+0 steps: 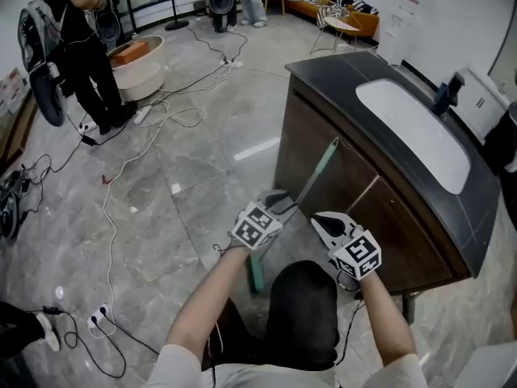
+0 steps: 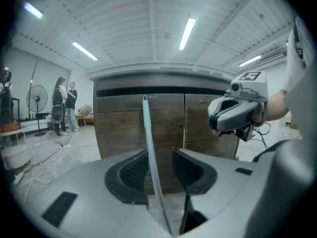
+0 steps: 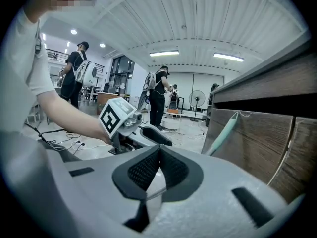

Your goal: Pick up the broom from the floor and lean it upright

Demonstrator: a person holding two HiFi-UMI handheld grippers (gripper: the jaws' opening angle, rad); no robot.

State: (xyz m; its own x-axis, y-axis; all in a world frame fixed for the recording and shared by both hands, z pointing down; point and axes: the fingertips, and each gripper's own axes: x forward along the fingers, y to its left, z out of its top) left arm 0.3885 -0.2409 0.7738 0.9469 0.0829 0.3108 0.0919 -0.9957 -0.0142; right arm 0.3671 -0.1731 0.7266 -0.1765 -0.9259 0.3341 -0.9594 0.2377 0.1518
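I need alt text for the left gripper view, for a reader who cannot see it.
The broom handle leans upright against a wooden cabinet and runs between the left gripper's open jaws. The right gripper is at the right, and people stand far off at the left.

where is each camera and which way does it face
Head view: on the person's head, steeply down at both forearms, left gripper, right gripper and the brown wooden cabinet.
Left gripper view: along its open jaws at the mint-green broom handle between them, right gripper beside.
Right gripper view: along its shut jaws, left forearm alongside.
All share the handle and cabinet.
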